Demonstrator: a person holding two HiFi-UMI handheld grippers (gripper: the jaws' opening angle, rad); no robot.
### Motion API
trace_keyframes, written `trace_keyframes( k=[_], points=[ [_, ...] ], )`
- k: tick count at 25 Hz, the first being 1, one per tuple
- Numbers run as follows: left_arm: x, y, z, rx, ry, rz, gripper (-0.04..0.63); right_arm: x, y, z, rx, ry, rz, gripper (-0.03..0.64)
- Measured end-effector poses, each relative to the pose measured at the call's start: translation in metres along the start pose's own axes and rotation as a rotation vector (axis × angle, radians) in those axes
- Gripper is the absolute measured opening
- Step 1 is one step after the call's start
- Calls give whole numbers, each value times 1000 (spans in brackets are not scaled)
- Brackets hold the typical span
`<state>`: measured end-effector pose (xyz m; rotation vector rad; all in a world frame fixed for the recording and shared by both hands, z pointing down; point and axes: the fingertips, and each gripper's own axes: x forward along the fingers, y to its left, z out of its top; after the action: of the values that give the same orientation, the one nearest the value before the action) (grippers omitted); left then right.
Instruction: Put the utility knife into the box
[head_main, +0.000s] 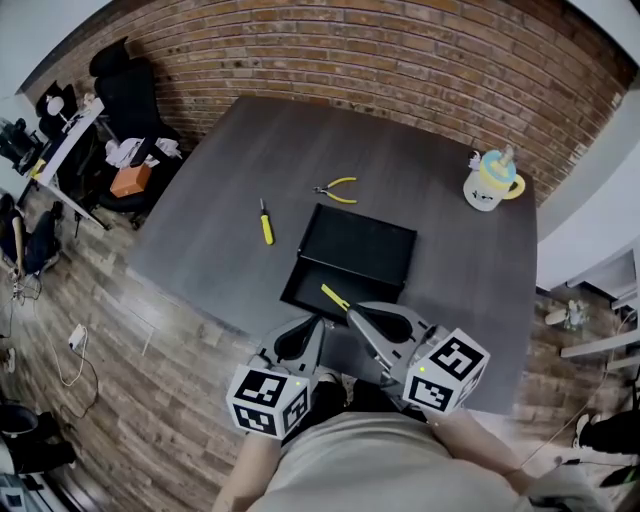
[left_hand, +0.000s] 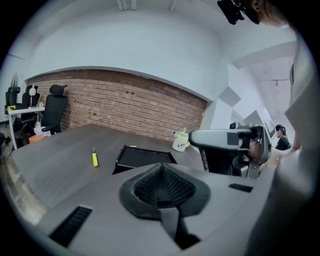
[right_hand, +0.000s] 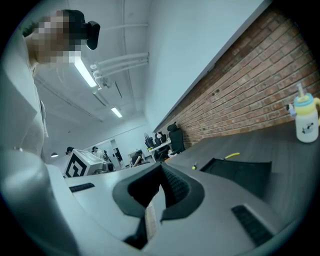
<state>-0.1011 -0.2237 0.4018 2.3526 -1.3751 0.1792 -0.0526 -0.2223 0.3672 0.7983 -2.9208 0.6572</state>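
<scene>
A black open box (head_main: 352, 252) lies in the middle of the dark grey table (head_main: 460, 270). The yellow utility knife (head_main: 335, 297) hangs over the box's near edge, and my right gripper (head_main: 351, 313) is shut on its end. In the right gripper view a pale strip of the knife (right_hand: 150, 220) shows between the closed jaws of the right gripper (right_hand: 162, 170), with the box (right_hand: 240, 172) ahead. My left gripper (head_main: 318, 323) is beside it at the table's near edge, shut and empty. The left gripper view shows its jaws pressed together at the left gripper's tip (left_hand: 162, 167), facing the box (left_hand: 142, 157).
A yellow screwdriver (head_main: 266, 222) lies left of the box, and yellow-handled pliers (head_main: 338, 189) lie beyond it. A pale mug with a straw (head_main: 490, 180) stands at the far right. Office chairs and a desk (head_main: 110, 110) stand off the table's left side, and a brick wall (head_main: 400, 50) lies behind.
</scene>
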Motion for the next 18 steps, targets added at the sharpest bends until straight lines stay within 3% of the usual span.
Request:
trace_keyframes(
  k=[18],
  points=[
    [4, -2, 6, -34, -39, -17, 21, 4, -3, -14, 11, 36, -10, 8]
  ],
)
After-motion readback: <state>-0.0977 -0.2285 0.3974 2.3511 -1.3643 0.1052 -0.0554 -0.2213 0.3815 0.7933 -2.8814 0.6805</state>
